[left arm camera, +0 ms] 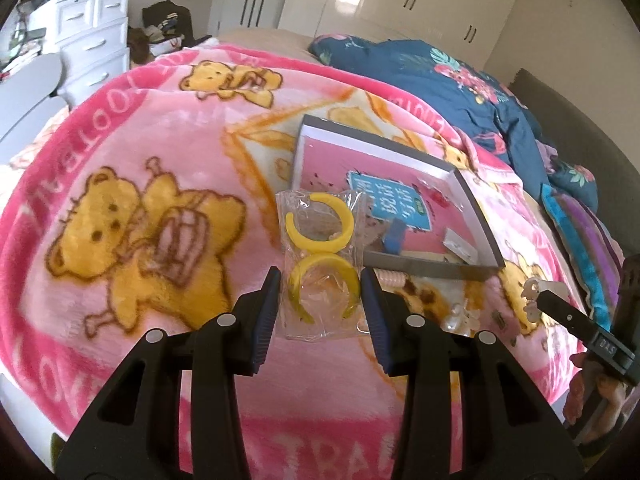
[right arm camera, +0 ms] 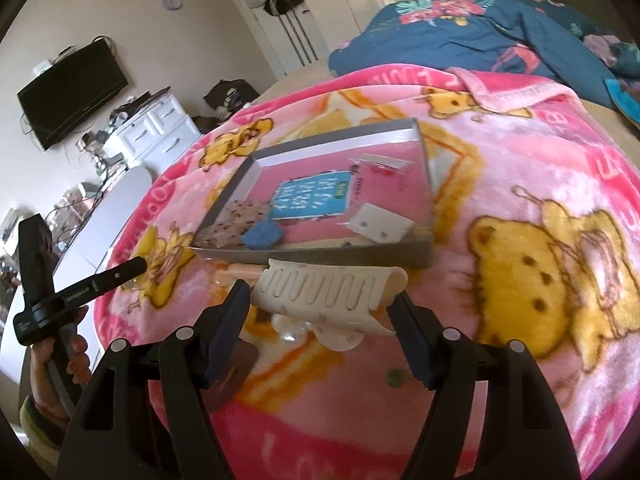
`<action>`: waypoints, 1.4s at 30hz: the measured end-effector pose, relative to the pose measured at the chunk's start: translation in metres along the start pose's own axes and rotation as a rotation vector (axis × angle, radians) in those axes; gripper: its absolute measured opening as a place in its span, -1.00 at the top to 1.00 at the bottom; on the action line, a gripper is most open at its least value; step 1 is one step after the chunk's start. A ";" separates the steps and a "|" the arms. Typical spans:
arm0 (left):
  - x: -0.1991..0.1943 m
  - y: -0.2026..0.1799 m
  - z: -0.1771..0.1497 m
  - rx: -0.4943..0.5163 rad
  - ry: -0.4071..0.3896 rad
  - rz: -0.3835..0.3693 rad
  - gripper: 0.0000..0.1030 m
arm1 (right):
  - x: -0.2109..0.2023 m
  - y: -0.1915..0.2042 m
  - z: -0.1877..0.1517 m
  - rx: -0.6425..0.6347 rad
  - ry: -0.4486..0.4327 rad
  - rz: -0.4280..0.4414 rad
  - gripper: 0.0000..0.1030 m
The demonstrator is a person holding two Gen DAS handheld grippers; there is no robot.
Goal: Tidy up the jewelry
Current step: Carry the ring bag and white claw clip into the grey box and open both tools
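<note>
A clear packet with two yellow hoop earrings [left arm camera: 320, 256] lies on the pink bear blanket, just short of a shallow grey box [left arm camera: 432, 270]. My left gripper [left arm camera: 320, 300] is open, its fingers on either side of the packet's near end. My right gripper [right arm camera: 320, 312] is shut on a large cream hair claw clip [right arm camera: 328, 284], held just above the blanket before the box's near wall [right arm camera: 340, 258]. The box holds a blue card, a blue item, a spotted item and small packets.
The pink blanket [left arm camera: 140, 160] covers the bed. A crumpled dark blue floral duvet [left arm camera: 460, 76] lies behind the box. Small clear and pale items [left arm camera: 460, 316] lie on the blanket right of the packet. White drawers [left arm camera: 92, 40] stand beyond the bed's far left.
</note>
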State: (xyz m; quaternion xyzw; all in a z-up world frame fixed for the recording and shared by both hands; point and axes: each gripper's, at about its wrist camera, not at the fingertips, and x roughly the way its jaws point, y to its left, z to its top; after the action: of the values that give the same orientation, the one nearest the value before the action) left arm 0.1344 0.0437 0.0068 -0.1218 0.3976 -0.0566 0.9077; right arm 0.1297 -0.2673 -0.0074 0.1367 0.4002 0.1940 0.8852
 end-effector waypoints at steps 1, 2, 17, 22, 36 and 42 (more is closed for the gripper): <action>0.000 0.001 0.001 -0.003 -0.003 0.001 0.37 | 0.002 0.004 0.002 -0.007 0.001 0.006 -0.34; 0.000 0.002 0.002 -0.007 -0.006 0.002 0.37 | 0.004 0.007 0.004 -0.014 0.001 0.011 -0.34; 0.006 -0.015 0.035 0.019 -0.048 -0.005 0.37 | 0.022 0.037 0.036 -0.080 -0.029 0.047 -0.34; 0.013 -0.031 0.050 0.038 -0.056 -0.026 0.37 | 0.018 0.036 0.046 -0.075 -0.056 0.048 -0.34; 0.036 -0.075 0.077 0.100 -0.059 -0.072 0.37 | 0.003 0.007 0.081 -0.050 -0.120 -0.021 -0.34; 0.052 -0.088 0.083 0.093 -0.051 -0.089 0.37 | 0.005 -0.006 0.090 -0.034 -0.132 -0.050 -0.34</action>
State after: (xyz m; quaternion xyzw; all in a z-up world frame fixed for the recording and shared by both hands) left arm 0.2298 -0.0365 0.0476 -0.0984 0.3655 -0.1122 0.9188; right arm 0.2029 -0.2784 0.0445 0.1244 0.3408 0.1693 0.9164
